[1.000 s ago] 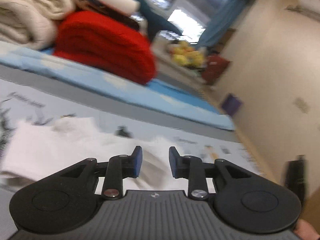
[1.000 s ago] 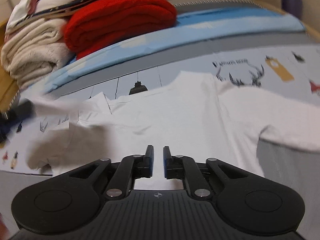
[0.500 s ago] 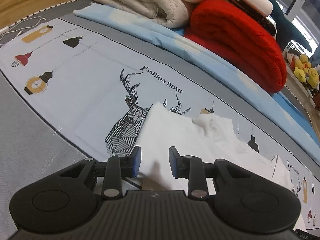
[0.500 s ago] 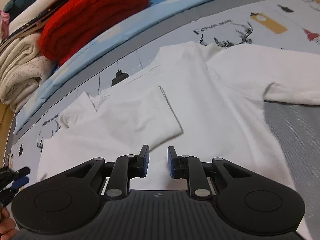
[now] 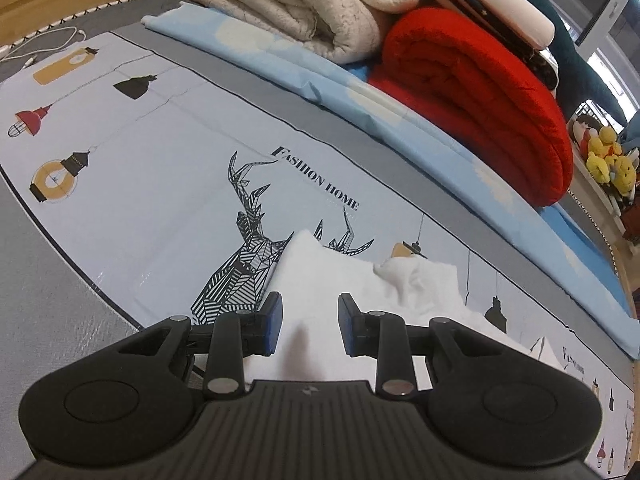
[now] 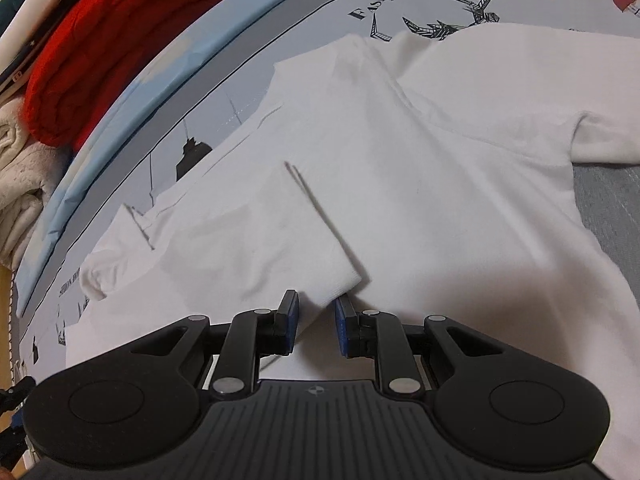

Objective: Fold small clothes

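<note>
white cotton fills our view: a small white shirt [image 6: 420,184] lies flat on a printed bedsheet [image 5: 168,168], one sleeve [image 6: 256,248] folded in across its body. our right gripper [image 6: 316,326] hovers with jaws parted at that sleeve's cuff, holding nothing. our left gripper [image 5: 308,328] is spread wide over the shirt's edge. behind sit a red blanket [image 5: 480,92] and a cream blanket [image 5: 312,4].

- Flat printed bedsheet [image 5: 160,184] is left bare beside the white shirt [image 6: 420,184].
- The far edge is blocked by stacked blankets [image 5: 480,92].
</note>
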